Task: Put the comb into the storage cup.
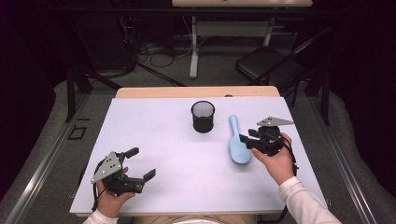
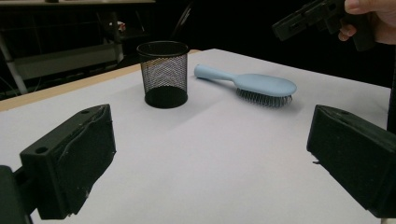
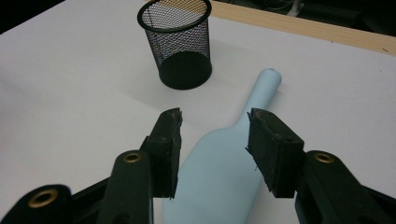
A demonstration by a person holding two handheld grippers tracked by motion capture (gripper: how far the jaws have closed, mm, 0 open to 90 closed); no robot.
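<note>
A pale blue plastic hairbrush [image 1: 238,142] lies bristles down on the white-covered surface [image 1: 177,168], toward its right side, its handle pointing away from the person. A black wire-mesh cylindrical cup [image 1: 203,116] stands upright just left of the handle's far end, apart from it.

The right gripper [image 1: 244,139] is held in the person's right hand [image 1: 275,161] beside the brush head, its tips at the brush's right edge. In the right gripper view the two black jaws stand partly open, one to each side of the place where the head narrows into the handle; they appear to hang above the brush, with a gap at each pad, and grip nothing. Whether a jaw tip grazes the brush cannot be told.

The left gripper [image 1: 140,164] is held in the left hand [image 1: 111,195] at the near left corner of the surface, well apart from brush and cup. Its jaws stand wide with only bare surface between them.
</note>
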